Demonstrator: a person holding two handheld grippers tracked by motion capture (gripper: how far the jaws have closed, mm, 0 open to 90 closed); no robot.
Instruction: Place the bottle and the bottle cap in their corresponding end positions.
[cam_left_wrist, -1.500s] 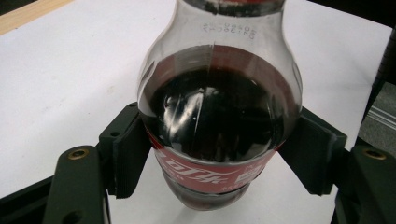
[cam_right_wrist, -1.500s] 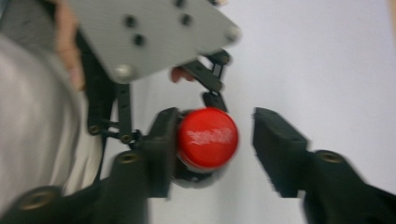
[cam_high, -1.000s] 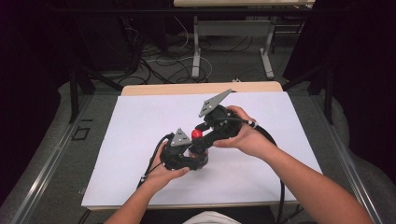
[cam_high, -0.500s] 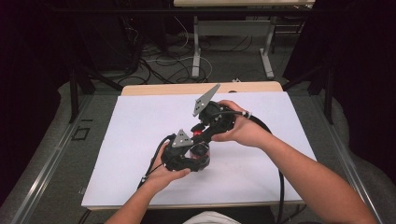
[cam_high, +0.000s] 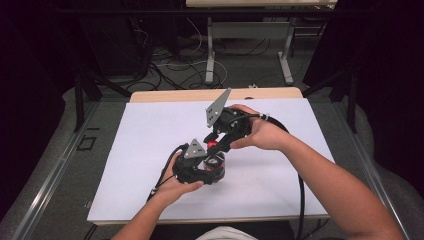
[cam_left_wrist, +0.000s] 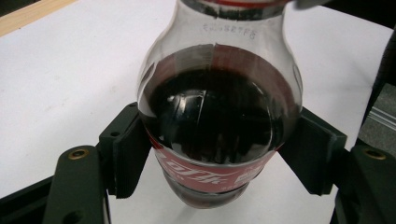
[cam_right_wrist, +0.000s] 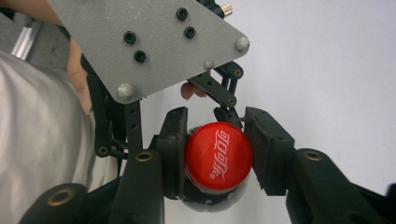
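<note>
Red-capped bottle (cam_left_wrist: 218, 121) between both grippers' jaws

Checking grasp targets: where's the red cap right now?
The red cap sits clamped between the right gripper jaws, atop the cola bottle held by the left gripper, near the white table's middle.

White table (cam_high: 130, 150) lies bare around the clamped bottle (cam_left_wrist: 219, 126).

The left gripper (cam_left_wrist: 212, 154) clamps a clear cola bottle (cam_left_wrist: 218, 112) at its red label band, one black jaw pad on each side. Dark liquid fills the bottle up to its shoulder. Beneath the bottle lies the white table surface (cam_left_wrist: 65, 74).
</note>
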